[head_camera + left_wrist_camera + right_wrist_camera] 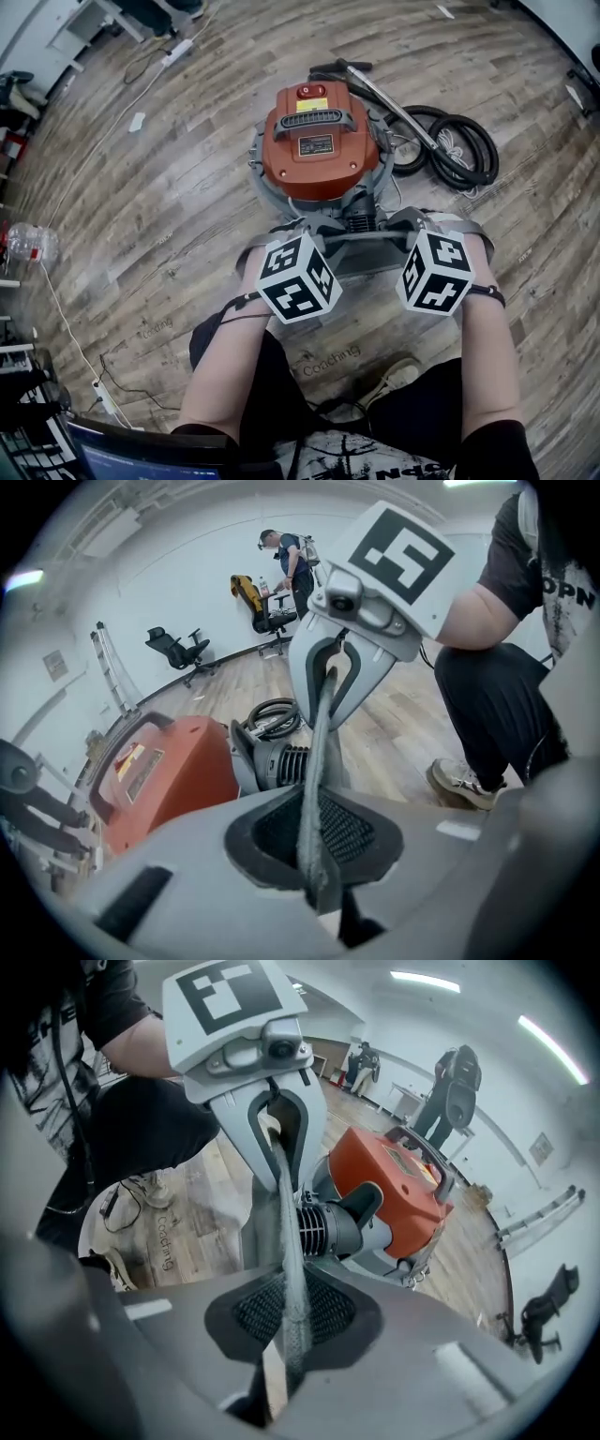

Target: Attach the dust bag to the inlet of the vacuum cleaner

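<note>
An orange vacuum cleaner (317, 142) stands on the wood floor, its black ribbed inlet (323, 1227) facing me. The grey fabric dust bag (356, 236) is stretched taut between both grippers, just in front of the inlet. My left gripper (319, 855) is shut on one edge of the bag (319, 752), and the right gripper's jaws hold the far end. My right gripper (291, 1335) is shut on the other edge of the bag (286, 1241). In the head view the left gripper (298, 239) and right gripper (417, 230) sit side by side below the vacuum.
A black hose coil (455, 150) and a wand (389, 98) lie right of the vacuum. A water bottle (28, 242), a white cable and a power strip (105, 398) are at the left. My shoe (394, 375) is near. Office chairs (178, 649) and another person (286, 560) are far off.
</note>
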`<state>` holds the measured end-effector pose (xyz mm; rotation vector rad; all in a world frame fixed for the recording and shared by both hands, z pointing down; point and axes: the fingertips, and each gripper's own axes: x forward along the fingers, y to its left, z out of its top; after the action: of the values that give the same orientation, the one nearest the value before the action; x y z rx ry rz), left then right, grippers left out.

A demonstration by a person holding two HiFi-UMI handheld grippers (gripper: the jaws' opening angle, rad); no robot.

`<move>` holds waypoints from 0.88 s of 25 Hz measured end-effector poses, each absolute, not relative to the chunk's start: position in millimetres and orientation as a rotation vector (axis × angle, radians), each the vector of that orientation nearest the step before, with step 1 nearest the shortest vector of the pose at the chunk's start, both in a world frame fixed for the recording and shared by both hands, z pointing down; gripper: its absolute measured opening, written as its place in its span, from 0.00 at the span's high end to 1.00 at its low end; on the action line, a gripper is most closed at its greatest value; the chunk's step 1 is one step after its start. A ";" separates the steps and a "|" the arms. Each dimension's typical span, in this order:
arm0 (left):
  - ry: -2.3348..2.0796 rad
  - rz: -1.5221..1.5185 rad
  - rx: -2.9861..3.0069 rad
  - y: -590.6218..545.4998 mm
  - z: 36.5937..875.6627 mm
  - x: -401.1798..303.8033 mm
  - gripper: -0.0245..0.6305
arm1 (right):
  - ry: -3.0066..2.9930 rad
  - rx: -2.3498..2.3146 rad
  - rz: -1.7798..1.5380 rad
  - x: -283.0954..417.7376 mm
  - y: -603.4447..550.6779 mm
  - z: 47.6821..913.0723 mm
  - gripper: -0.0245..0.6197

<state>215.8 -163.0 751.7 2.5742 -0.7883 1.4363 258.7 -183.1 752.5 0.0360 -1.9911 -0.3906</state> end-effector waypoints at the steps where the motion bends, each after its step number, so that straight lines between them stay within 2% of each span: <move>1: -0.791 1.446 2.585 -164.6 748.2 218.5 0.91 | -1.994 0.040 -0.372 261.0 -183.8 756.2 0.91; 15: -0.815 1.292 2.567 -158.9 765.5 210.6 0.92 | -1.993 0.089 -0.537 244.5 -187.4 738.5 0.91; 22: -0.840 1.344 2.618 -171.9 750.0 218.8 0.90 | -2.014 0.102 -0.413 260.4 -191.6 754.3 0.92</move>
<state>218.8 -171.9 750.0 2.6176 -0.8402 1.3437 260.4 -191.6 754.3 0.1022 -2.0140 -0.4127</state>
